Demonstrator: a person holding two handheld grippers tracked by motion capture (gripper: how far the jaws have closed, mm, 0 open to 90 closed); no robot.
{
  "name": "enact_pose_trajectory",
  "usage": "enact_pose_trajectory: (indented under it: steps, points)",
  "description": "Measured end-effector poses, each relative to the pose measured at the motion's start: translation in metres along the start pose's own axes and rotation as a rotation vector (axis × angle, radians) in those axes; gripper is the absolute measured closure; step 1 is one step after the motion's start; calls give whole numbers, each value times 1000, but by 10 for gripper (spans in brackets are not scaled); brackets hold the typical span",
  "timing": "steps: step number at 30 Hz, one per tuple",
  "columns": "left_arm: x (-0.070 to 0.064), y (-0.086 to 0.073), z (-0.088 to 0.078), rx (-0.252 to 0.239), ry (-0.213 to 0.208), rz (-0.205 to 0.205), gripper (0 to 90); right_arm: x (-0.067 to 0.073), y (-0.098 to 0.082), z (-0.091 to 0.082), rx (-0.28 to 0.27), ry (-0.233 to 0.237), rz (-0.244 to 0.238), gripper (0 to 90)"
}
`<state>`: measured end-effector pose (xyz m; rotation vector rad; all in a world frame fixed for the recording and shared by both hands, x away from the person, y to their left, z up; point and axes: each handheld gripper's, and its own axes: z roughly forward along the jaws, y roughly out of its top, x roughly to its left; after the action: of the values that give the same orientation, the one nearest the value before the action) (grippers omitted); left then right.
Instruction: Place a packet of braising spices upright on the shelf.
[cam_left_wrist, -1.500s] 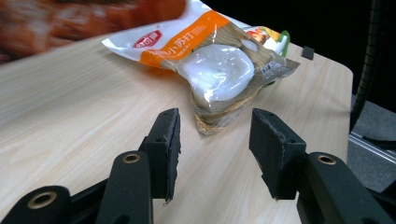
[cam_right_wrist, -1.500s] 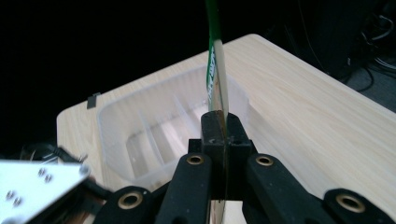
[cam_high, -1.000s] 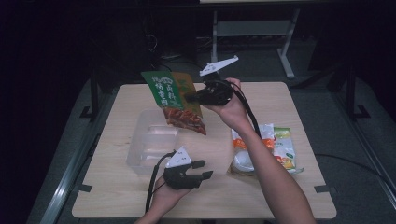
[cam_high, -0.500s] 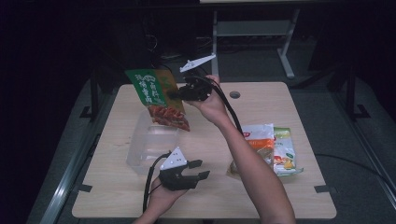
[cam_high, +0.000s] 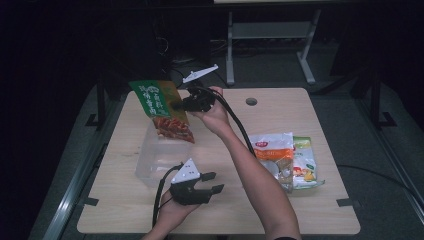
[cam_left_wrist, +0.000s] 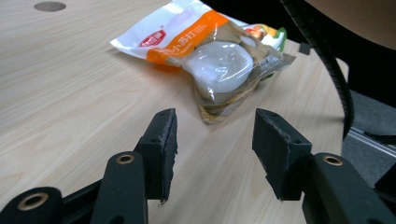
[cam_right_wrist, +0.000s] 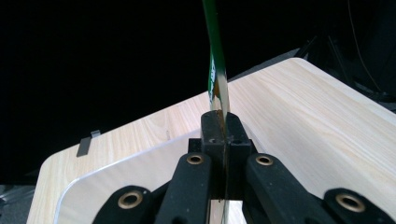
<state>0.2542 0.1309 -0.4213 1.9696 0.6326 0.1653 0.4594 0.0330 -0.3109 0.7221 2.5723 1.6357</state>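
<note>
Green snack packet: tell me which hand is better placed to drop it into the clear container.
Right. The right gripper is shut on the green snack packet above the clear container. The left gripper rests open, jaws empty.

Overhead and finger-level views, shared table (cam_high: 300, 110)

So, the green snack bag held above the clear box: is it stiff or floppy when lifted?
Probably light and fairly floppy: the green snack bag hangs tilted from one edge pinched in the right gripper. Seen edge-on in the right gripper view, it looks thin and slightly curved, so it may swing.
</note>
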Motion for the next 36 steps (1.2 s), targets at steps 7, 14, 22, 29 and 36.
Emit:
enact_pose_trajectory:
  steps: [7, 14, 22, 29, 36]
  points:
    - [0, 0, -1, -2, -5, 3, 497, -7, -11, 10, -30, 11, 39, 897]
    - [0, 0, -1, 3, -7, 19, 498, -15, -25, 17, -44, 11, 81, 897]
    - [1, 0, 1, 5, -5, 14, 498, -21, -40, 21, -31, 6, 93, 894]
    - [2, 0, 1, 1, 0, 12, 498, -30, -48, 16, -24, -17, 103, 890]
    - [2, 0, 3, -2, -1, 0, 493, -31, -47, 13, -7, -35, 95, 819]
